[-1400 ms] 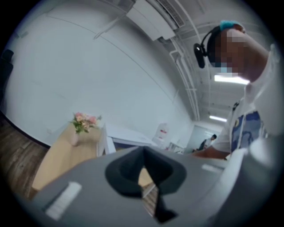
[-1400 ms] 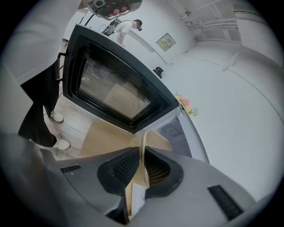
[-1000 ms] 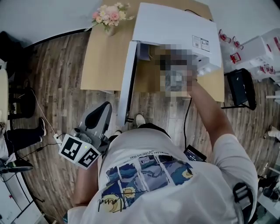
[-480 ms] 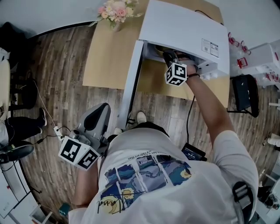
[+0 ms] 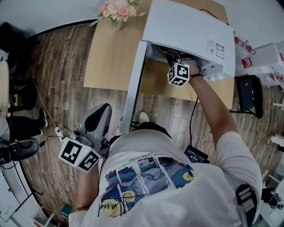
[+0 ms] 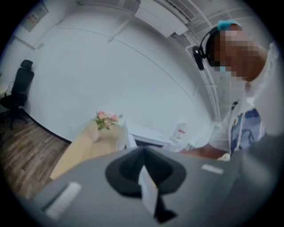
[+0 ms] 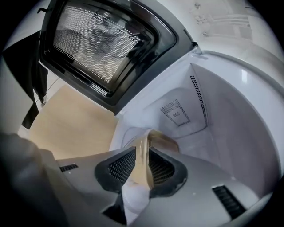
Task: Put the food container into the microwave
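Note:
The white microwave (image 5: 191,26) stands on a tan table (image 5: 111,57) with its door (image 5: 133,86) swung open to the left. My right gripper (image 5: 171,57) reaches into the cavity (image 7: 230,115). It is shut on the rim of a tan food container (image 7: 162,141), which hangs just above the glass turntable (image 7: 122,135); the mesh pads (image 7: 120,167) press both sides of the rim. My left gripper (image 5: 101,117) hangs low beside the person's left hip, over the floor, shut with nothing in it (image 6: 143,170).
A vase of pink flowers (image 5: 116,9) sits at the table's far left corner. The open door (image 7: 102,44) stands out over the floor in front of the table. A black chair (image 5: 248,95) stands at the right, and cables lie on the wooden floor (image 5: 57,88).
The right gripper stays inside the microwave with the container, barely moved over the last half second. The left gripper has kept its place.

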Motion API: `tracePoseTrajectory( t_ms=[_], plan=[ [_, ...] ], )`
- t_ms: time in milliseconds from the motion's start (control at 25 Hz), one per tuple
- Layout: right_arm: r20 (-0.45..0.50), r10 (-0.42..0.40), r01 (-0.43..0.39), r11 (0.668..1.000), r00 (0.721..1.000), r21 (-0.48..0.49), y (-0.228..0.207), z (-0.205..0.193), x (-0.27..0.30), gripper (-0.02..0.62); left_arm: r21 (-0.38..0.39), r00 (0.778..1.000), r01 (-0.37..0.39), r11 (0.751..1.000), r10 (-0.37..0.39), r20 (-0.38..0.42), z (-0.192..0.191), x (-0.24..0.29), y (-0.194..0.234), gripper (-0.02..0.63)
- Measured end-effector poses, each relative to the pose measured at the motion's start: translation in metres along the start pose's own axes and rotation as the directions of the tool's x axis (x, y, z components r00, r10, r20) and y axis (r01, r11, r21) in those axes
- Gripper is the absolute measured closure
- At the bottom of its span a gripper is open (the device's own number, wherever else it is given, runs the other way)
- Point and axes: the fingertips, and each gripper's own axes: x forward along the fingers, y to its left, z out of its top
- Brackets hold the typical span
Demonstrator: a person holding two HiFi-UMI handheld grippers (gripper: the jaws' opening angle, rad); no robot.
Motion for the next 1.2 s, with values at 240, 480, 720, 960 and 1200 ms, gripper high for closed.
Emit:
tracePoseTrajectory(
  t_ms=[240, 480, 720, 960, 1200],
  plan=[
    [0.005, -0.006, 0.005, 1.000, 1.000, 0.025, -0.001, 0.006, -0.001, 0.477, 0.001, 1.000, 0.019, 1.000, -0.019, -0.009, 0.001, 0.002, 0.005, 0.598],
    [0.018, -0.043, 0.042, 0.998, 0.999, 0.050, -0.004, 0.017, -0.018, 0.475, 0.015, 0.998, 0.056, 0.998, -0.055, -0.018, 0.005, -0.005, 0.006, 0.598],
    [0.034, -0.073, 0.070, 0.994, 0.997, 0.082, 0.003, 0.036, -0.045, 0.503, 0.039, 0.994, 0.108, 0.993, -0.107, -0.016, 0.005, -0.017, 0.004, 0.598],
    [0.024, -0.089, 0.085, 0.986, 0.996, 0.140, 0.015, 0.053, -0.078, 0.548, 0.051, 0.989, 0.150, 0.987, -0.149, -0.009, 0.004, -0.038, 0.007, 0.598],
    [0.002, -0.108, 0.105, 0.967, 0.994, 0.234, 0.030, 0.068, -0.115, 0.571, 0.071, 0.979, 0.203, 0.977, -0.203, -0.006, -0.003, -0.060, 0.007, 0.598]
  ],
)
